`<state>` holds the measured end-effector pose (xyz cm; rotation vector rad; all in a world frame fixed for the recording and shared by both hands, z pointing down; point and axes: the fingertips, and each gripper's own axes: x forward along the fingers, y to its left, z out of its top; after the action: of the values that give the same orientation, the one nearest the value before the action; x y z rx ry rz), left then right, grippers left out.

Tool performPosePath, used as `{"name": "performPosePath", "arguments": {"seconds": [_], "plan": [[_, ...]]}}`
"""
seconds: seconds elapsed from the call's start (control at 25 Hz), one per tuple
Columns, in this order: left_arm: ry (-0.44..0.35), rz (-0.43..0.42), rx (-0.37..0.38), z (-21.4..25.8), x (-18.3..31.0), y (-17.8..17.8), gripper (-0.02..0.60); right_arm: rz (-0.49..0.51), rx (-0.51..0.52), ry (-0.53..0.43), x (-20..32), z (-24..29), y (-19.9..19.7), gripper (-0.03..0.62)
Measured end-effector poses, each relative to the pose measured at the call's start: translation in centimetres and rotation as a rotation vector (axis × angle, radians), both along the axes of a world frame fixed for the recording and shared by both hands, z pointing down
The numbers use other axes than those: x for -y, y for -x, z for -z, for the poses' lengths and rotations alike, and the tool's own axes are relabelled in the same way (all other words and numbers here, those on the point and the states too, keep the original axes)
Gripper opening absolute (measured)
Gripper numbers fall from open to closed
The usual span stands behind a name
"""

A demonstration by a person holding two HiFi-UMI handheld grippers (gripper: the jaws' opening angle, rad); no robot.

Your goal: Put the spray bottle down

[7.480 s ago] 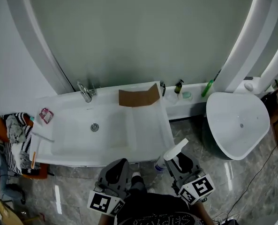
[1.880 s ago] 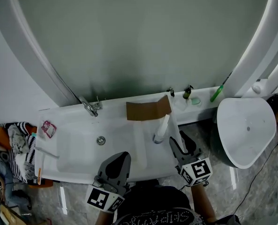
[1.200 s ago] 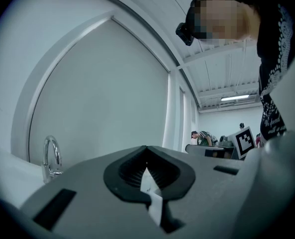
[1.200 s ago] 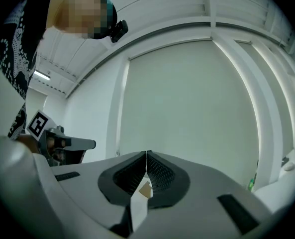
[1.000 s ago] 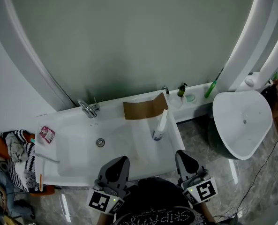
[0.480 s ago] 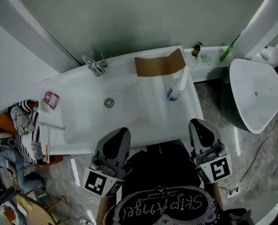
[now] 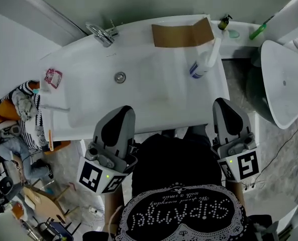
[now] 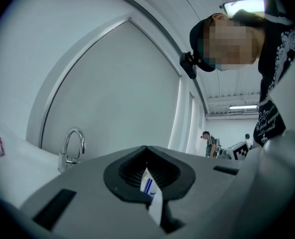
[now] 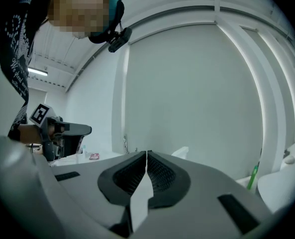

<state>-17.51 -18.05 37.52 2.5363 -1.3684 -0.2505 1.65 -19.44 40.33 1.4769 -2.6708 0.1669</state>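
The white spray bottle (image 7: 204, 60) with a blue label stands by itself on the right part of the white sink counter (image 7: 154, 99). My right gripper (image 7: 222, 102) hangs shut and empty at the counter's front edge, well short of the bottle. My left gripper (image 7: 124, 109) is also shut and empty at the front edge, further left. In the left gripper view the jaws (image 8: 146, 147) meet at the tips, and the bottle (image 8: 148, 184) shows through the gap behind them. In the right gripper view the jaws (image 9: 146, 153) are closed, with the bottle's head (image 9: 181, 152) beyond them.
A brown cardboard piece (image 7: 183, 34) leans at the back of the counter. The faucet (image 7: 101, 33), drain (image 7: 120, 77) and a pink packet (image 7: 53, 78) lie to the left. A small dark bottle (image 7: 224, 21) and a green item (image 7: 259, 31) stand behind, and a white basin (image 7: 284, 82) is at the right.
Both grippers have drawn back from the counter toward the person and sunk a little. The head view has tipped further down. The spray bottle stays standing where it was.
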Motion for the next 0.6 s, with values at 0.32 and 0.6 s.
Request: {"name": "performPosePath", "arguments": {"seconds": [0.32, 0.6], "plan": [[-0.008, 0.013, 0.008, 0.6, 1.3, 0.0, 0.002, 0.021, -0.013, -0.006, 0.6, -0.9, -0.6, 0.021], [-0.023, -0.003, 0.008, 1.0, 2.2, -1.0, 0.002, 0.027, -0.017, 0.016, 1.1, -1.2, -0.8, 0.021]]}}
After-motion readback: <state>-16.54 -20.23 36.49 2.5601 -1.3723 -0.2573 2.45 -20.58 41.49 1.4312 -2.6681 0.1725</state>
